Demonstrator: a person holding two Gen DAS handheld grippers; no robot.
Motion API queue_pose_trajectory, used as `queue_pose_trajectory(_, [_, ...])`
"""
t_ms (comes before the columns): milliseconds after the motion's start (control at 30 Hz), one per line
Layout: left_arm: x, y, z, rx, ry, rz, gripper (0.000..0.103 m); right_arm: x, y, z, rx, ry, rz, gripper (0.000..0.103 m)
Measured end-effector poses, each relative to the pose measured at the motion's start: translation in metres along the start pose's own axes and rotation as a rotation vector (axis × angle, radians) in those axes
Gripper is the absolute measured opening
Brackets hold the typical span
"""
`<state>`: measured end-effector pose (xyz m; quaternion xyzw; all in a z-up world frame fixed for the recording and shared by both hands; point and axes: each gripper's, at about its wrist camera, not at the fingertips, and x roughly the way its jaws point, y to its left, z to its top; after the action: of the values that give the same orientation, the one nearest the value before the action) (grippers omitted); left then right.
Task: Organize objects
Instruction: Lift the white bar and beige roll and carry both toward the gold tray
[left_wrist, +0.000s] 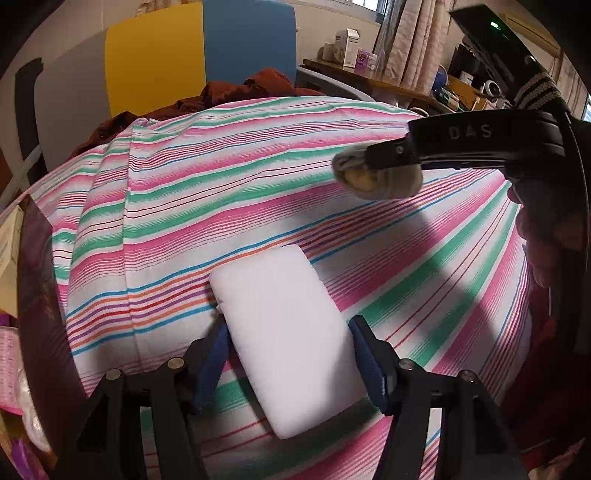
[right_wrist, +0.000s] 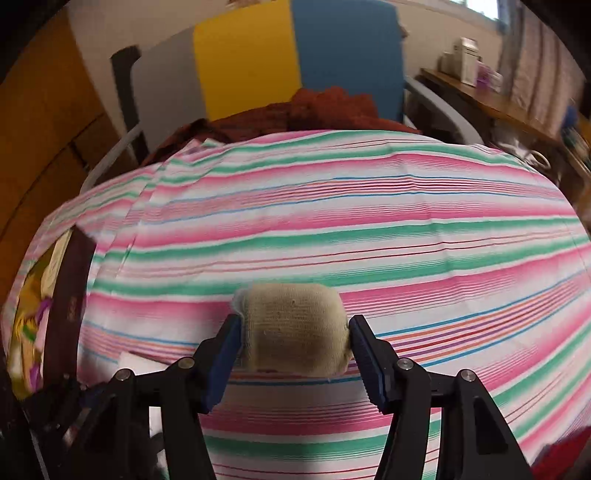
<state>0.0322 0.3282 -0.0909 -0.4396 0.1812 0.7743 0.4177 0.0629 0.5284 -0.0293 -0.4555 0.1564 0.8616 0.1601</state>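
Note:
A white soft rectangular pack (left_wrist: 284, 325) sits between the blue pads of my left gripper (left_wrist: 290, 354), which is shut on it just over the striped cloth (left_wrist: 221, 192). A rolled beige sock (right_wrist: 295, 325) is clamped in my right gripper (right_wrist: 293, 334), which is shut on it above the cloth's middle. In the left wrist view the right gripper (left_wrist: 373, 168) comes in from the right, farther back and higher than the pack, with the sock (left_wrist: 369, 181) at its tip. A hand (left_wrist: 543, 236) holds it.
The pink, green and white striped cloth (right_wrist: 369, 221) covers the whole work surface. A dark maroon box edge (left_wrist: 37, 295) stands at the left. Rust-red fabric (right_wrist: 325, 107) is heaped at the back before yellow and blue panels. A shelf with boxes (left_wrist: 351, 48) lies far right.

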Motion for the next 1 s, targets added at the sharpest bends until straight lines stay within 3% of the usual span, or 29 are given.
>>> queue_pose_trajectory(233, [-0.015, 0.0, -0.011, 0.01, -0.014, 0.032, 0.065, 0.008, 0.006, -0.003, -0.031, 0.029, -0.005, 0.06])
queue_pose_trajectory(467, [-0.048, -0.001, -0.016, 0.019, -0.081, 0.029, 0.065, 0.014, 0.02, -0.008, -0.097, 0.058, -0.021, 0.06])
queue_pose_trajectory(1000, [-0.112, 0.009, -0.017, 0.001, -0.209, 0.013, 0.065, 0.01, 0.035, -0.021, -0.088, 0.12, -0.017, 0.059])
